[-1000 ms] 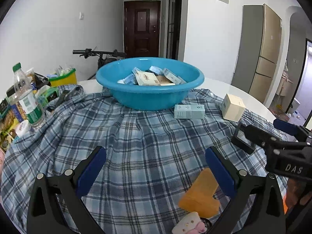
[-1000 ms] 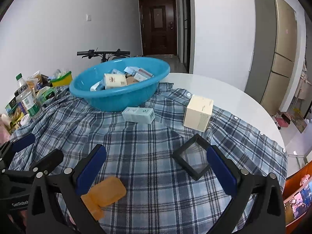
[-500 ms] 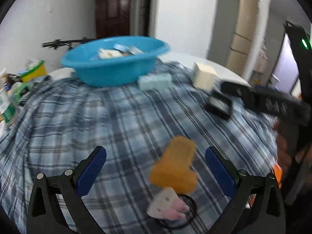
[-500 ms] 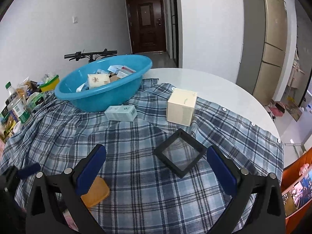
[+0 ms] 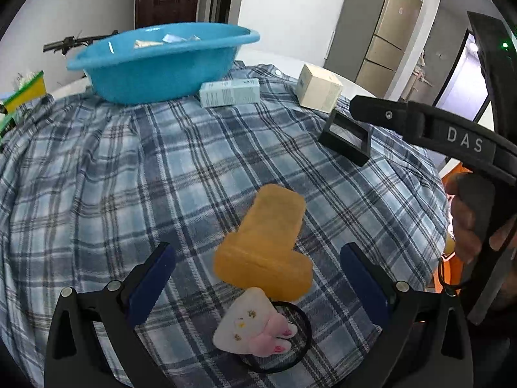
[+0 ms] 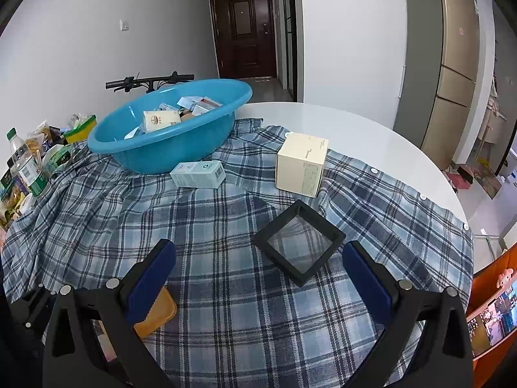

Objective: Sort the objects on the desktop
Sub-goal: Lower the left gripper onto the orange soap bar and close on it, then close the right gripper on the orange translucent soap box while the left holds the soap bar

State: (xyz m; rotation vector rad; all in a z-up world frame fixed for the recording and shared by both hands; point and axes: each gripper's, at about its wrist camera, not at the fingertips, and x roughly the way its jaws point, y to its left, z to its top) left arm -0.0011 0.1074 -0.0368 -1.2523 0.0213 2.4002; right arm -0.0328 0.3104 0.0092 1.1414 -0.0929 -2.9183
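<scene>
Orange soap-like block (image 5: 265, 242) is seen lying between the wide, just-narrowing jaws of the left gripper (image 5: 258, 278), untouched; right gripper (image 6: 258, 274) is held wide beside the black frame (image 6: 299, 242).

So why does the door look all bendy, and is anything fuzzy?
Both wrist views are fisheye, so edges curve: the door frame bows in the right wrist view. The blue basin and its contents look slightly smeared in the left wrist view; the right wrist view is sharp, corners black.
</scene>
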